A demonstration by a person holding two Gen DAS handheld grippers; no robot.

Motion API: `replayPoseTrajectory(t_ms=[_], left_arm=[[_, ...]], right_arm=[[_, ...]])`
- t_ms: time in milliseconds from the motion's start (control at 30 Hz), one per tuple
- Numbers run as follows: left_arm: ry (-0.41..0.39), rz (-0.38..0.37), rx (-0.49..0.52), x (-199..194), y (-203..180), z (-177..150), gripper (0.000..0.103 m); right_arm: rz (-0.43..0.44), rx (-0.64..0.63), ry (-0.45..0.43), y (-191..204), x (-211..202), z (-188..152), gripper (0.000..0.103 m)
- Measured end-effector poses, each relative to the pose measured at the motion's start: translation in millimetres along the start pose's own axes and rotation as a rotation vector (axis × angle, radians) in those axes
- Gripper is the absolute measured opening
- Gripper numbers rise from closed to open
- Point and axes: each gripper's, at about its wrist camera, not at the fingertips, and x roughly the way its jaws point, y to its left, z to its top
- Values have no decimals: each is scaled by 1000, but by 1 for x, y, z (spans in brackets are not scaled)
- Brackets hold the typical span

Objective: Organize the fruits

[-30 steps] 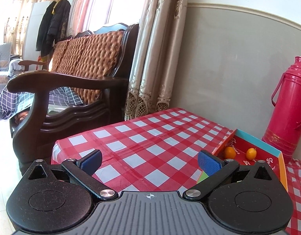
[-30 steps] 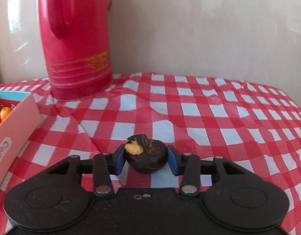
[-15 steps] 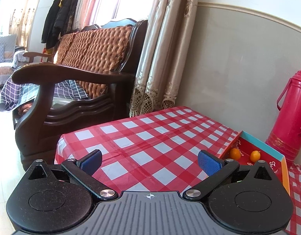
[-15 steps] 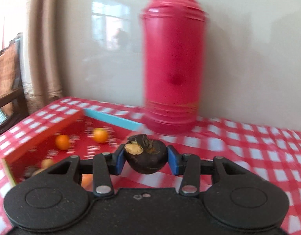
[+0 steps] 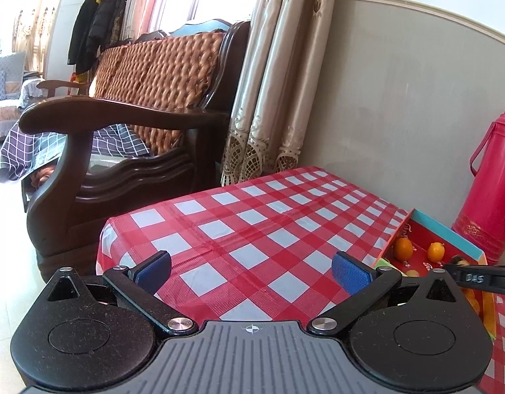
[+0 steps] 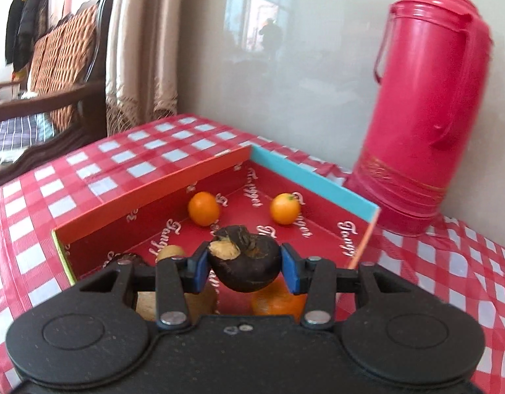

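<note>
My right gripper (image 6: 244,271) is shut on a dark purple mangosteen (image 6: 246,261) and holds it above the near part of a red cardboard box (image 6: 173,177). Inside the box lie two small oranges (image 6: 204,208) (image 6: 284,208), a larger orange (image 6: 278,302) under the gripper, tan fruits (image 6: 170,251) and another dark fruit (image 6: 126,257). My left gripper (image 5: 251,271) is open and empty above the checked tablecloth, left of the box (image 5: 449,233). The right gripper's finger (image 5: 479,277) shows at that view's right edge.
A tall red thermos (image 6: 426,105) stands behind the box at the right, against the wall; it also shows in the left wrist view (image 5: 492,190). A wooden sofa (image 5: 127,138) and curtains (image 5: 269,75) stand beyond the table's left end.
My right gripper swung left with the mangosteen, from the tablecloth past the thermos to above the box. My left gripper drew back a little and stayed open.
</note>
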Motion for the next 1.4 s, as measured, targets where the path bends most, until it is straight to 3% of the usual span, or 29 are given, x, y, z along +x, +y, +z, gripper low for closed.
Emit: replayPoseTrajectory(t_ms=[100, 233, 300, 400, 467, 533, 667, 767, 900, 1100, 1233, 1400], left_arm=[[5, -2, -1, 1, 0, 0, 103], [7, -4, 2, 2, -2, 0, 103], [11, -6, 0, 2, -3, 0, 103], [11, -14, 12, 1, -10, -1, 103], [2, -22, 28, -1, -16, -2, 103], [9, -36, 64, -1, -26, -2, 103], [44, -91, 136, -8, -48, 1, 103], [73, -143, 135, -28, -63, 10, 103], [10, -197, 202, -76, -87, 20, 103], [8, -279, 253, -142, -101, 34, 103], [-45, -285, 298, -179, -103, 41, 103], [-69, -298, 317, -197, -109, 52, 103]], right_arm=[[-3, -9, 33, 4, 10, 1, 39], [1, 29, 18, 0, 5, 1, 60], [-14, 38, -17, -3, -7, 2, 63], [-23, 72, -64, -11, -32, 1, 67], [-33, 115, -100, -20, -58, -5, 80], [-58, 152, -127, -30, -84, -14, 83], [-111, 226, -144, -50, -131, -36, 86], [-165, 295, -147, -66, -163, -53, 96], [-243, 318, -185, -73, -209, -71, 97], [-275, 374, -197, -70, -260, -89, 97], [-296, 354, -208, -64, -276, -93, 97], [-297, 350, -214, -65, -282, -91, 97]])
